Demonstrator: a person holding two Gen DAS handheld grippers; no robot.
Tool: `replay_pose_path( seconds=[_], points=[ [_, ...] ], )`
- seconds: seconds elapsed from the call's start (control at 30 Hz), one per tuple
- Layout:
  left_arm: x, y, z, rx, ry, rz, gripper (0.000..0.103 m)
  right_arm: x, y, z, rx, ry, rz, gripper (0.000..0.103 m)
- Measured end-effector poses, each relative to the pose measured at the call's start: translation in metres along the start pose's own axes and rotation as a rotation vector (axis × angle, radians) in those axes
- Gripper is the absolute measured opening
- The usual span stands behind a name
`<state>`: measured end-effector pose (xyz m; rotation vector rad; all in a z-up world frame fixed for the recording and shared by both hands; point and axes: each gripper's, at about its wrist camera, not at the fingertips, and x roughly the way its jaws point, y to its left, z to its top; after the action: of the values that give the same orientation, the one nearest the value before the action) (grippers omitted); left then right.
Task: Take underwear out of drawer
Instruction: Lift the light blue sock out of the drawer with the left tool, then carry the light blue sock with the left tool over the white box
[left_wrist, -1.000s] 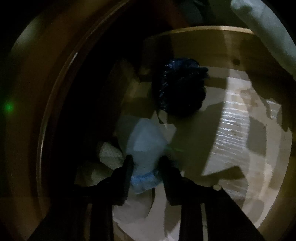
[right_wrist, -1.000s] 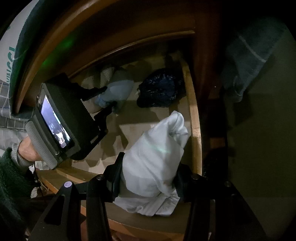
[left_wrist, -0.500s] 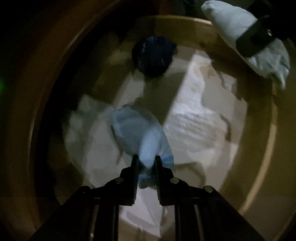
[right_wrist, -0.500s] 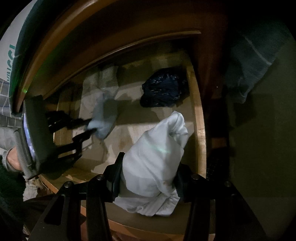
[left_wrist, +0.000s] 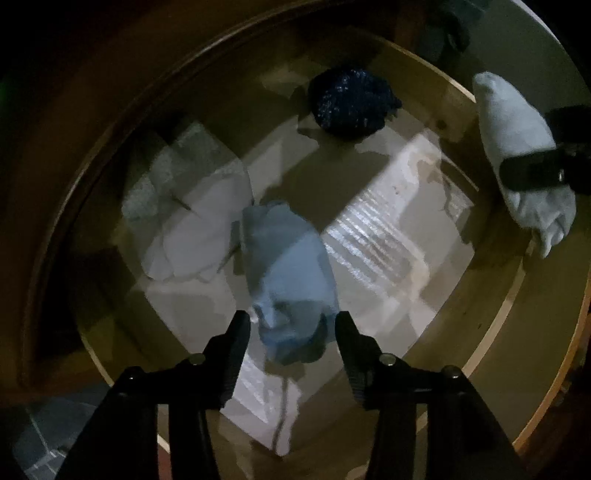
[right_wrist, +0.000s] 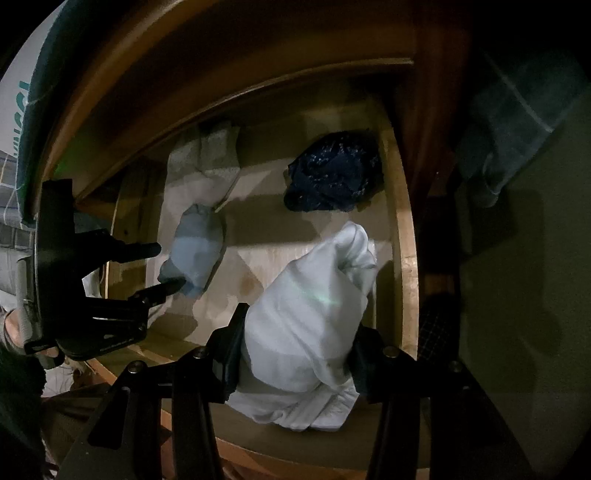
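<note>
Left gripper (left_wrist: 291, 325): jaws opening, pointing down into the drawer; the pale blue underwear (left_wrist: 286, 273) lies between the fingers. In the left wrist view a gap shows beside each pad, so no firm grip is evident. The garment is a soft, crumpled bundle whose long axis runs from the fingertips away toward the drawer's back; its far end touches a white folded cloth (left_wrist: 195, 229). Whether it hangs or rests on the drawer floor cannot be told.

Right gripper (right_wrist: 295, 362): jaws partly apart and pressed against a bulky white underwear bundle (right_wrist: 306, 314), held over the drawer's front edge. Its long axis rises obliquely from the jaws toward the drawer's right wall; the lower folds spill out below the fingers.

Surroundings: wooden drawer (right_wrist: 408, 258) with a pale, creased paper liner (left_wrist: 373, 236); a dark blue, textured, lumpy garment (right_wrist: 332, 173) in the back right corner; a grey speckled cloth (right_wrist: 218, 155) at the back left, partly in shadow. Lighting is dim and the frame edges are dark. A hand (right_wrist: 11, 328) behind the left gripper is cut off.
</note>
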<state>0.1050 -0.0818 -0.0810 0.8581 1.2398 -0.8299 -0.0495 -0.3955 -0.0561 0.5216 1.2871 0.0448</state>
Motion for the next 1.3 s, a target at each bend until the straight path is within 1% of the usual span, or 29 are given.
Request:
replay_pose_path(
  seconds=[0.07, 0.13, 0.2, 0.33, 0.37, 0.43, 0.5, 0.53, 0.57, 0.6, 0.7, 0.73, 0.87, 1.03, 1.2, 1.27, 1.3],
  points=[
    [0.000, -0.008, 0.005, -0.005, 0.009, 0.008, 0.054, 0.002, 0.002, 0.000, -0.005, 0.003, -0.003, 0.046],
    [0.002, -0.011, 0.007, -0.007, 0.018, 0.000, 0.055, 0.002, 0.003, 0.001, -0.006, 0.003, 0.000, 0.046],
    [0.009, -0.013, 0.010, -0.005, 0.033, 0.008, 0.055, 0.003, 0.003, 0.001, -0.006, 0.005, 0.001, 0.046],
    [0.020, -0.009, 0.020, -0.012, 0.041, 0.084, 0.055, 0.005, 0.004, 0.001, -0.011, 0.011, -0.005, 0.046],
    [0.023, -0.008, 0.023, -0.017, 0.044, 0.088, 0.055, 0.005, 0.004, 0.001, -0.010, 0.014, -0.006, 0.046],
    [0.027, -0.006, 0.026, -0.025, 0.075, 0.081, 0.055, 0.007, 0.005, 0.001, -0.016, 0.015, -0.008, 0.046],
    [0.030, -0.006, 0.028, -0.022, 0.083, 0.067, 0.055, 0.009, 0.006, 0.001, -0.021, 0.020, -0.011, 0.046],
    [0.029, -0.007, 0.028, -0.014, 0.085, 0.071, 0.054, 0.009, 0.006, 0.001, -0.024, 0.021, -0.012, 0.046],
    [0.038, -0.015, 0.037, -0.006, 0.083, 0.076, 0.047, 0.009, 0.007, 0.001, -0.030, 0.021, -0.014, 0.046],
    [0.037, -0.015, 0.037, -0.002, 0.084, 0.076, 0.040, 0.009, 0.008, 0.000, -0.034, 0.020, -0.016, 0.046],
    [0.031, -0.014, 0.036, -0.035, 0.083, 0.062, 0.035, 0.009, 0.010, -0.001, -0.048, 0.016, -0.021, 0.046],
    [0.031, -0.014, 0.035, -0.042, 0.084, 0.059, 0.034, 0.009, 0.010, -0.001, -0.052, 0.015, -0.022, 0.046],
    [0.017, -0.007, 0.029, -0.032, 0.068, 0.063, 0.034, 0.010, 0.010, -0.001, -0.049, 0.009, -0.022, 0.044],
    [-0.001, -0.019, 0.027, -0.009, 0.039, 0.058, 0.034, 0.009, 0.011, 0.001, -0.038, -0.019, -0.023, 0.043],
    [-0.029, -0.030, 0.022, -0.009, -0.020, 0.075, 0.034, 0.009, 0.010, 0.001, -0.025, -0.031, -0.021, 0.043],
    [-0.025, -0.029, 0.004, -0.027, -0.055, 0.084, 0.034, 0.007, 0.010, 0.002, -0.026, -0.041, -0.023, 0.043],
    [-0.031, -0.028, 0.001, -0.040, -0.074, 0.085, 0.034, 0.006, 0.011, 0.002, -0.029, -0.051, -0.032, 0.043]
  ],
)
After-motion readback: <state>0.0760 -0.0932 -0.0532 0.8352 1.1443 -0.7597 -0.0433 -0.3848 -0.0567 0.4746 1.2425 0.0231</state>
